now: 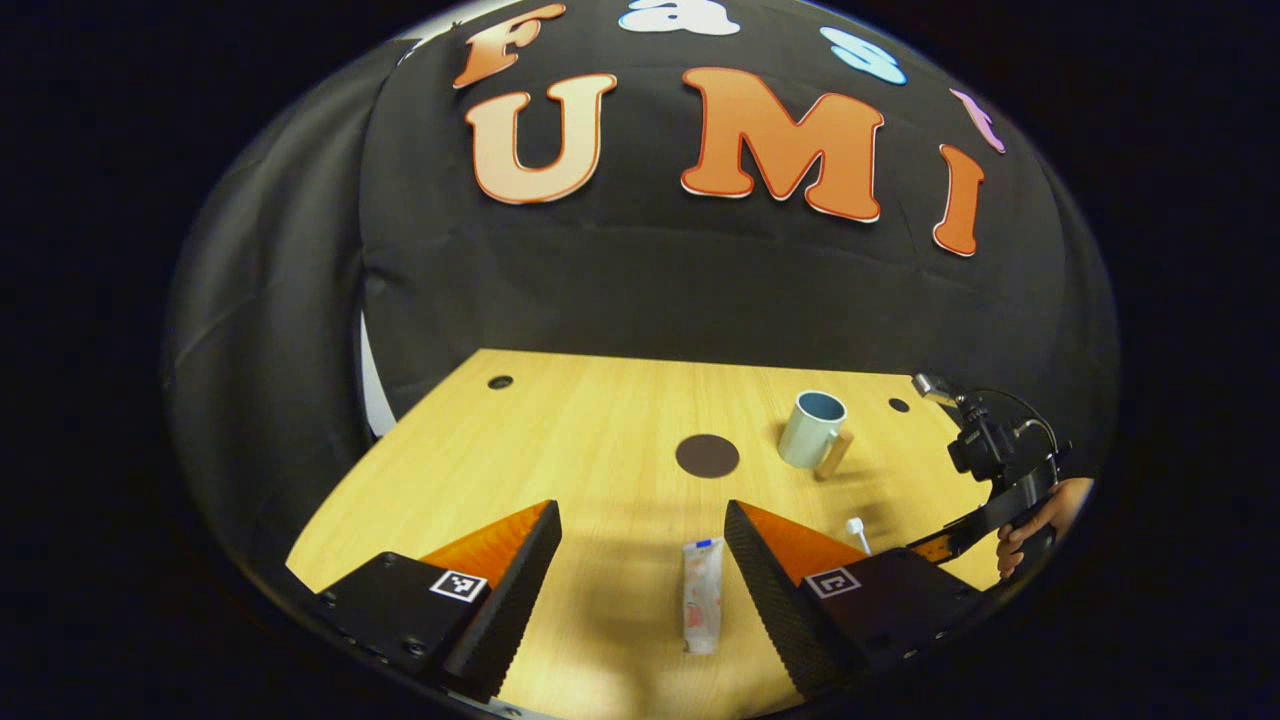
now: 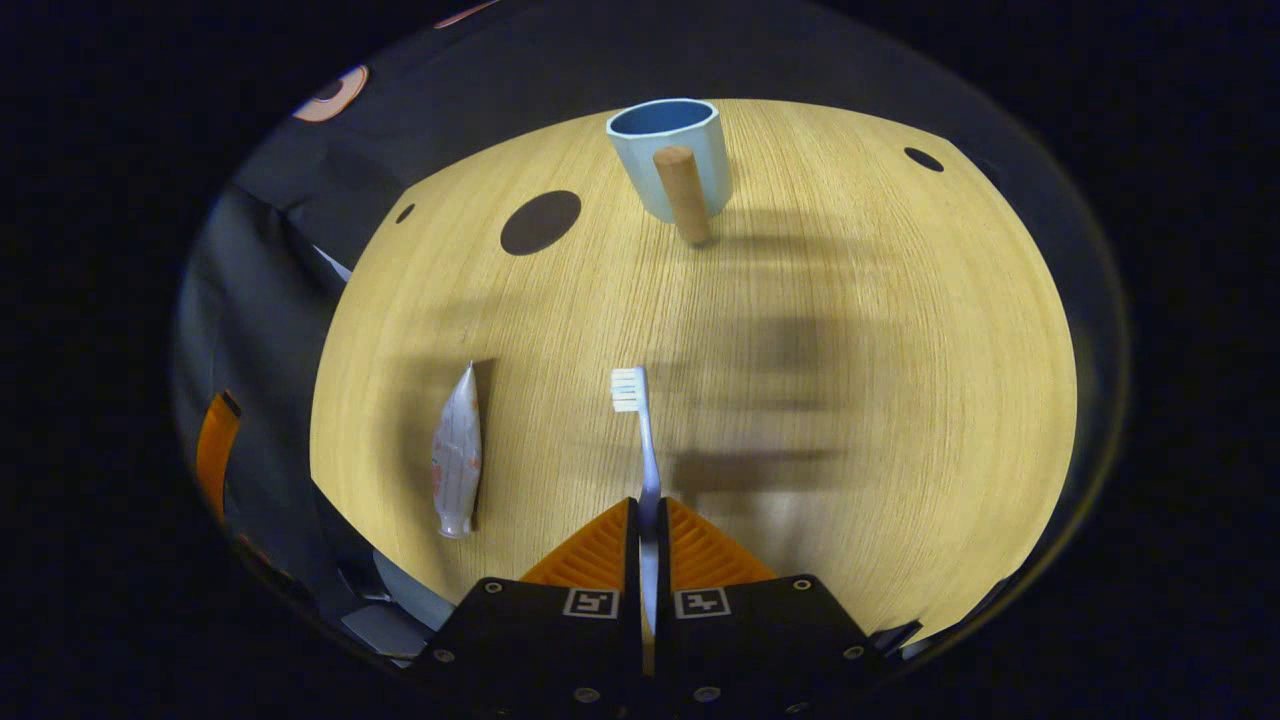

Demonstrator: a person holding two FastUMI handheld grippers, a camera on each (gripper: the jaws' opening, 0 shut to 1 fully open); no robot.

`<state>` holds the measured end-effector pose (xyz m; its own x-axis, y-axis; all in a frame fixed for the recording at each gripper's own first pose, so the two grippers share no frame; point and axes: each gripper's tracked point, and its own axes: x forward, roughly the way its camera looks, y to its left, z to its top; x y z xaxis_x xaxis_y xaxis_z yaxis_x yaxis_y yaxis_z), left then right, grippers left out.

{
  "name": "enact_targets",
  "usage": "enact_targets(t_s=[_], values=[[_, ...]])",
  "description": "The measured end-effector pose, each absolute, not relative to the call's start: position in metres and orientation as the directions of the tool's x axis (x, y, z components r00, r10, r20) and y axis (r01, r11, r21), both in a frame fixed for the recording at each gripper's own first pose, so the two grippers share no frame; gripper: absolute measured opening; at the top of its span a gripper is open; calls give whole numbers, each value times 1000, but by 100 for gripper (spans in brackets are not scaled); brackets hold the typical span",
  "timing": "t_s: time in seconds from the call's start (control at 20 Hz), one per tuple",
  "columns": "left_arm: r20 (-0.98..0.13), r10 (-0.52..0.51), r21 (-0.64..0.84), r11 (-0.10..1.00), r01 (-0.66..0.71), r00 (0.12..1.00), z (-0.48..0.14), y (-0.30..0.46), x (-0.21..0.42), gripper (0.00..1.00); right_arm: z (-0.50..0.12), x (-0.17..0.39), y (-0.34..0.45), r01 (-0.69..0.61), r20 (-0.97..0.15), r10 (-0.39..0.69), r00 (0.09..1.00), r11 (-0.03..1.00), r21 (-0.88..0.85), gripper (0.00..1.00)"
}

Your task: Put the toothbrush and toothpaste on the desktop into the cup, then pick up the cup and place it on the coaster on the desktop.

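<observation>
Desk (image 2: 850, 400) w/ cup (image 2: 668, 150) upright at far side, coaster (image 2: 540, 222) just left of it, both bare. Toothpaste (image 1: 702, 598) flat on desk btwn left gripper (image 1: 640, 560) fingers, jaws wide apart, not touching. Right gripper (image 2: 647, 530) jaws clamped on toothbrush (image 2: 640, 440) handle, bristle end fwd. Step 1, in my view: lift brush clear, tip it upright over cup rim, release only once inside.

The light wooden desktop (image 1: 600, 420) is viewed low and level in the left gripper view, steeply from above in the right gripper view; the pale blue wooden-handled cup (image 1: 811, 429) is shared.
</observation>
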<state>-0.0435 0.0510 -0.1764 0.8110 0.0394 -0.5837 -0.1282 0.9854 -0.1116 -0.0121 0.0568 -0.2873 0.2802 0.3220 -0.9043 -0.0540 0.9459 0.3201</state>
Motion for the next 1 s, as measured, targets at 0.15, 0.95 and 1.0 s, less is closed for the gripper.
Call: enact_targets(t_s=[0.15, 0.95, 1.0], values=[[-653, -3, -134, 985, -112, 757, -193, 40, -48, 99, -280, -6, 48, -95, -885, 319, 340, 947, 305, 6], [-923, -271, -281, 960, 3, 272, -359, -18, -55, 92, -196, 38, 35, -34, -725, 277, 631, 943, 331, 6], [-927, -278, -285, 958, 9, 253, -366, -20, -53, 87, -193, 42, 34, -31, -711, 265, 651, 945, 324, 6]])
